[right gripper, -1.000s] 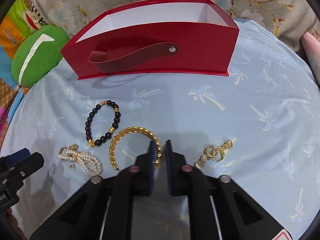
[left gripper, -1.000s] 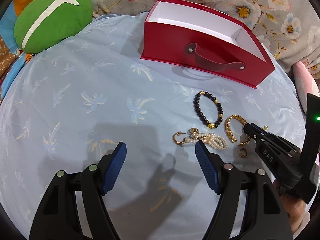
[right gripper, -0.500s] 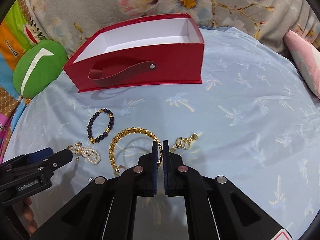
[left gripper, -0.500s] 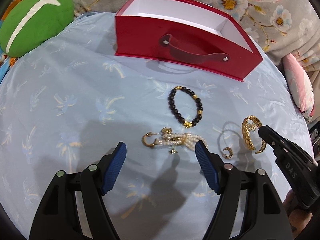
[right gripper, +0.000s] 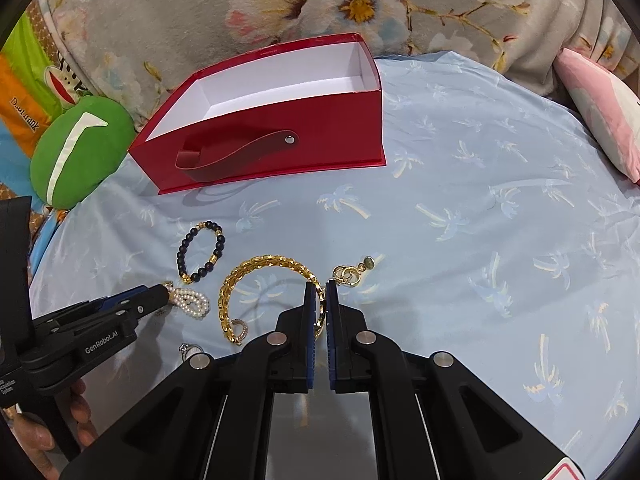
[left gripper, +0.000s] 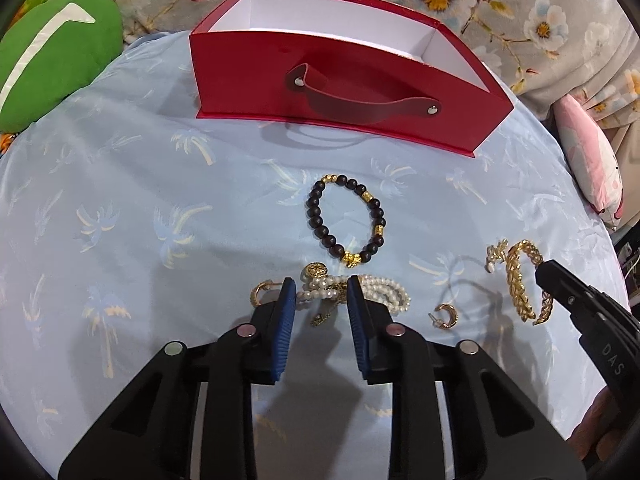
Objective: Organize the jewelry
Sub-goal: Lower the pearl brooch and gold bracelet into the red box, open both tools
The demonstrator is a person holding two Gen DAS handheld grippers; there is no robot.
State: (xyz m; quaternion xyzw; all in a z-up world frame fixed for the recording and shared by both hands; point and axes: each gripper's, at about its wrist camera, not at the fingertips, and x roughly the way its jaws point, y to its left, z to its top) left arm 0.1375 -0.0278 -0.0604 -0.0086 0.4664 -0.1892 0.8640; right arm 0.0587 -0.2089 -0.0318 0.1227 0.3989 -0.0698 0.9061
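Note:
My left gripper (left gripper: 320,286) is down over the pearl bracelet (left gripper: 326,290). Its jaws are closing, with part of the strand between the blue pads and the rest lying outside the right finger. A gold hoop (left gripper: 260,292) lies just left of it. My right gripper (right gripper: 322,300) is shut on the gold chain bangle (right gripper: 256,268), which hangs a little above the cloth over its own shadow. A black bead bracelet (left gripper: 346,220) lies nearer the red open box (left gripper: 340,92). A small gold earring (left gripper: 444,316) and a gold ring charm (right gripper: 352,274) lie on the cloth.
The jewelry lies on a light blue palm-print cloth (right gripper: 500,240). A green cushion (left gripper: 52,60) sits at the far left, a pink pillow (right gripper: 600,108) at the right, and a floral blanket (right gripper: 360,4) behind the box. A hand holds the left gripper (right gripper: 52,432).
The left gripper moved forward onto the pearl bracelet and its jaws narrowed from wide apart. The right gripper, still shut on the gold bangle, rose and carried it to the right.

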